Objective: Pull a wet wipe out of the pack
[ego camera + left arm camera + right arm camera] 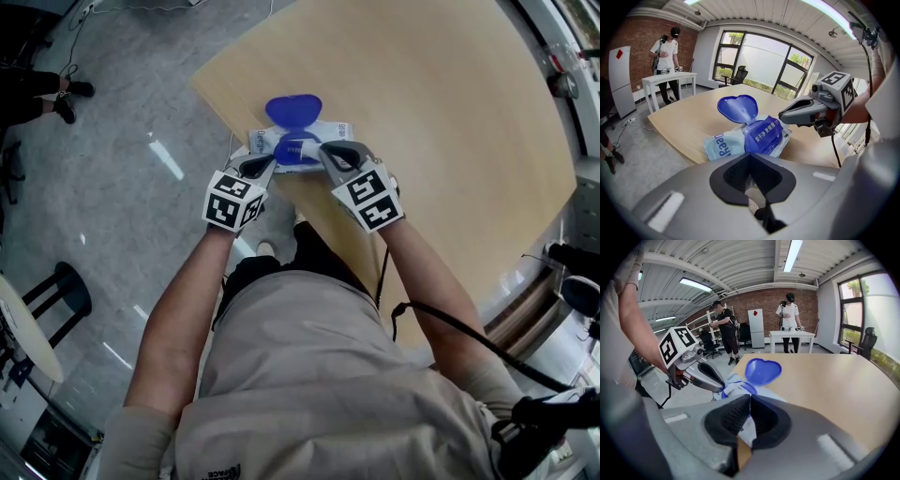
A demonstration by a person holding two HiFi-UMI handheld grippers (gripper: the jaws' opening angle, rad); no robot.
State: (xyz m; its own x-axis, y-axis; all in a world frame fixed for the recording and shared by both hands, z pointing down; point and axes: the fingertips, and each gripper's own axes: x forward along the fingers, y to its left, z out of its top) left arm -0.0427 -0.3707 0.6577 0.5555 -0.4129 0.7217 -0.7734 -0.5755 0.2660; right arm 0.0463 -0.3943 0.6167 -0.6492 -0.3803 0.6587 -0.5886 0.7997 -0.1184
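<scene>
Daylight from the windows (pixel 759 61) and ceiling strip lights (pixel 792 254) keeps everything bright. Fisheye bending darkens the corners; glare streaks the floor (pixel 164 159)

The pack (pixel 330 132) lies on the table (pixel 450 141), near its edge. The left gripper (pixel 266 165) is at its left end, the right gripper (pixel 324 150) over its middle, and the open lid (pixel 293 110) beyond both.

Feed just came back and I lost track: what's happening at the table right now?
A person with two handheld tools stands at the edge of the table, over a wet wipe pack whose blue lid stands open. The left tool, jaws together, sits at the pack's end. The right tool, jaws also together, is at the pack's middle, beside the lid. No wipe shows pulled out; whether one is pinched is unclear.
</scene>
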